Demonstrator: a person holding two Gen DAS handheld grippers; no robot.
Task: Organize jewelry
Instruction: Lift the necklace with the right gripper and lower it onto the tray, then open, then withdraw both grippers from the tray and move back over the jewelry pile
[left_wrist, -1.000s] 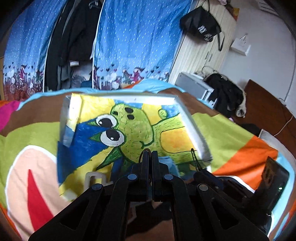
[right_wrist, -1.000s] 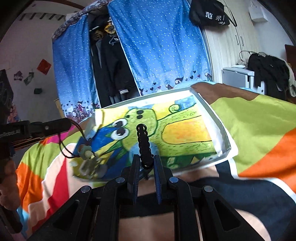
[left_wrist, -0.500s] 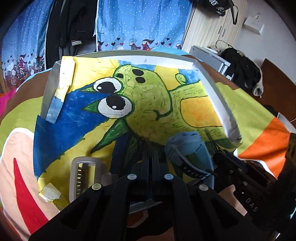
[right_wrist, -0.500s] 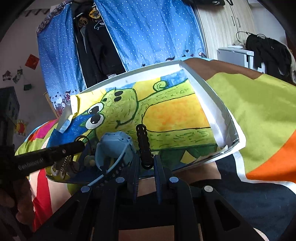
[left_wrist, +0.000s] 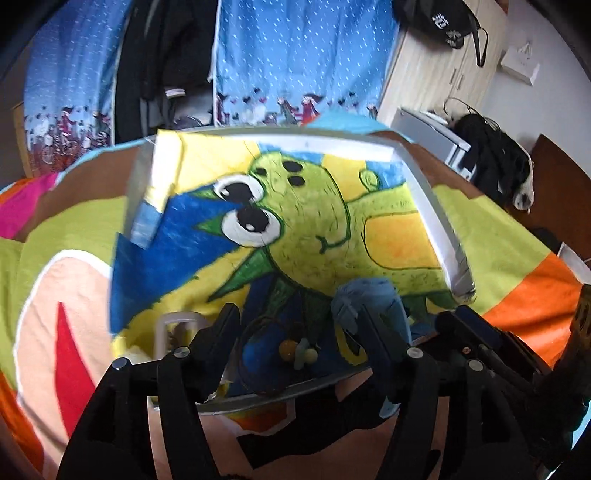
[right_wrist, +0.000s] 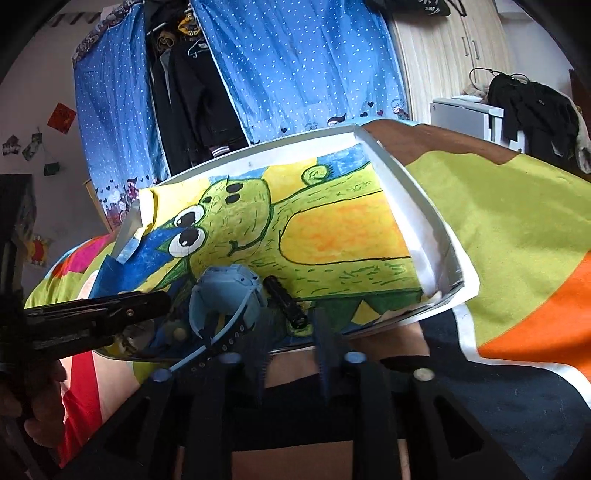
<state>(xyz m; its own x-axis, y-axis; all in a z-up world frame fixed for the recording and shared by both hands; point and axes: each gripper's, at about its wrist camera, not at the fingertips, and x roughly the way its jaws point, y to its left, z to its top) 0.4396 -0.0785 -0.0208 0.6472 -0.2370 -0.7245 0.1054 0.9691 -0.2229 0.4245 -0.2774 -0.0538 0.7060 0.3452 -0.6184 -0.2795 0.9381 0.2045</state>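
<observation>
Both grippers hover at the near edge of a shallow white tray (left_wrist: 424, 192) lined with a bright crayon drawing of a green creature, and most of the jewelry seems already to lie inside it. In the left wrist view, low in the middle of the frame, the left gripper (left_wrist: 299, 325) has just been opening, and its jaws now stand apart and released over a cord necklace (left_wrist: 295, 350) with amber and pale green beads, which rests on the tray floor between them without being pressed. Just to its right sits a blue watch (left_wrist: 369, 299) on its side, and at lower left of that frame a small clear case (left_wrist: 177, 328) lies near the tray's corner (its contents are too blurred to name). In the right wrist view the right gripper (right_wrist: 291, 332) has likewise been opening; a black bead bracelet (right_wrist: 284, 301) lies in the tray just ahead of its parted jaws, and neither pad appears to press it, so I judge it let go. The blue watch (right_wrist: 225, 295) shows at lower centre left there, with the left gripper (right_wrist: 147, 302) reaching in from the left edge. By my reading both pieces are set down in the tray's near end; what is left is to draw the grippers clear, and any further pieces lie out of view.
</observation>
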